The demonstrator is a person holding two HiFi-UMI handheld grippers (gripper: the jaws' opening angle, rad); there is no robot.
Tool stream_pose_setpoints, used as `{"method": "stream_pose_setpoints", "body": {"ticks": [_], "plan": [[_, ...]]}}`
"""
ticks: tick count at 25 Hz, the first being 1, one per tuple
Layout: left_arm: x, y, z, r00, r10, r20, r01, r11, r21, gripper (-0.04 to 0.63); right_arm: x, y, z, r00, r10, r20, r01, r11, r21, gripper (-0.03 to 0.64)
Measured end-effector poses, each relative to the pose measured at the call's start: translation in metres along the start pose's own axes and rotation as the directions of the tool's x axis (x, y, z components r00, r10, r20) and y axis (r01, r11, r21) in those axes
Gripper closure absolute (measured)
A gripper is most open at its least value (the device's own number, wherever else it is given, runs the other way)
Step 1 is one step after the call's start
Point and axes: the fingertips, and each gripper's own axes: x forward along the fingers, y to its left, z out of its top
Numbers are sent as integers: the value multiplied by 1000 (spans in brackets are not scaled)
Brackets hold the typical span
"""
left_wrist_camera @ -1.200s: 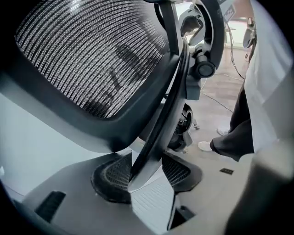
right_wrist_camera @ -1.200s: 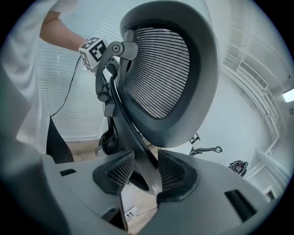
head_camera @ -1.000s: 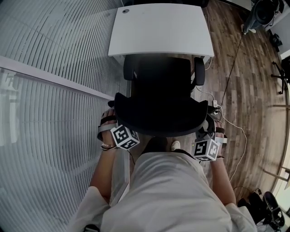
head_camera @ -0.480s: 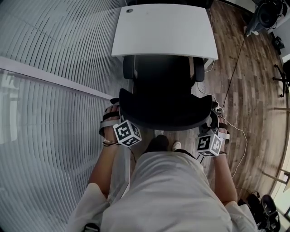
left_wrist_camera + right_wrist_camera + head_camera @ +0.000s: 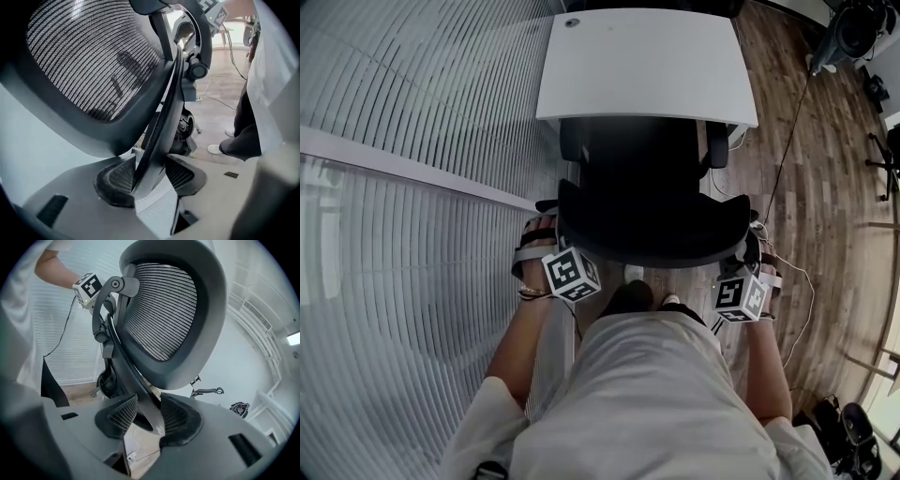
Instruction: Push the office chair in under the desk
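The black office chair point(image 5: 652, 202) faces the white desk point(image 5: 647, 61), its seat partly beneath the desktop. My left gripper point(image 5: 547, 230) holds the left edge of the backrest and my right gripper point(image 5: 750, 248) the right edge. In the left gripper view, the left gripper point(image 5: 149, 176) is shut on the dark backrest frame point(image 5: 161, 122), with the mesh back point(image 5: 89, 51) above it. In the right gripper view, the right gripper point(image 5: 149, 417) is likewise shut on the frame point(image 5: 129, 376) beside the mesh point(image 5: 161, 310).
A slatted white wall point(image 5: 412, 187) runs close along the left of the chair and desk. Cables point(image 5: 787, 272) trail over the wood floor point(image 5: 825, 187) on the right. Dark chair bases point(image 5: 848, 28) stand at the far right. The person's shoe point(image 5: 634, 273) is behind the chair.
The chair has rolled forward, its seat further under the desktop. Both grippers and the person have followed it, still clamped on the backrest edges.
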Motion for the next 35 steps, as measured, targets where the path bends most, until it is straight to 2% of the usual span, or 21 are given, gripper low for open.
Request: {"method": "stream_pose_setpoints", "body": {"ticks": [17, 27, 35], "plan": [[36, 34, 5, 999, 24, 26, -24, 1000, 10, 387, 40, -21, 8, 999, -22, -31, 22, 1000, 9, 448], [47, 49, 12, 999, 39, 19, -39, 999, 0, 387, 55, -40, 11, 1000, -26, -6, 26, 1000, -1, 448], [66, 77, 26, 999, 46, 9, -46, 999, 0, 387, 79, -68, 14, 1000, -21, 4, 21, 1000, -5, 448]]}}
